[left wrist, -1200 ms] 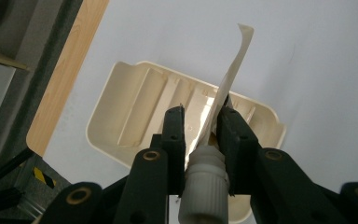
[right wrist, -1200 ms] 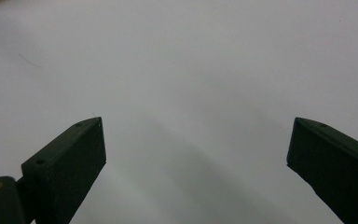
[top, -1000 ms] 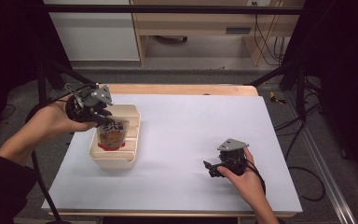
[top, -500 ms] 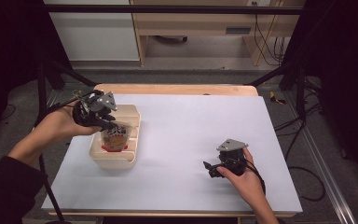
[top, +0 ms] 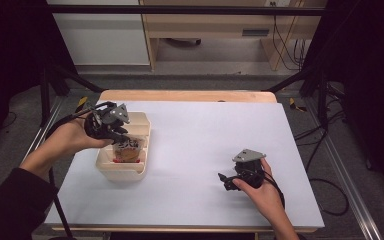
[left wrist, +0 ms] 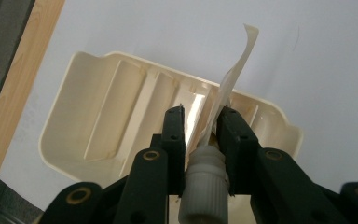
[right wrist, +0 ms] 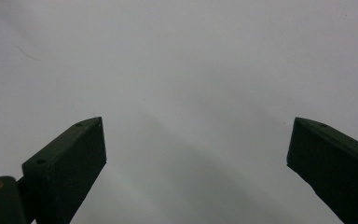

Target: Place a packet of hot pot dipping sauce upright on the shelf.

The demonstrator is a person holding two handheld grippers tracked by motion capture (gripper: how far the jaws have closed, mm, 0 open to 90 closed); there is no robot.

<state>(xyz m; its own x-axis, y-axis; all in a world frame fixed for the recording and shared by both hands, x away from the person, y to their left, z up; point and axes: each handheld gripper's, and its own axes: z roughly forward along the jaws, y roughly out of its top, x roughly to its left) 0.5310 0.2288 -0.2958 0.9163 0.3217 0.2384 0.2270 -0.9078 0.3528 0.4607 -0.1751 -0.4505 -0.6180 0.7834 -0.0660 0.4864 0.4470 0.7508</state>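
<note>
Left gripper (left wrist: 200,123) clamped on spouted snack pouch (top: 127,148), pouch lowered into cream tray (top: 130,172), release left to do. Right gripper (top: 226,182) spread wide, empty, resting on white table (top: 205,135).

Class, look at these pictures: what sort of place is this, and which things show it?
Probably a lab or recording workspace: a white-topped wooden table inside a black metal frame, loose cables on the grey floor, and a hand-held black gripper.
</note>
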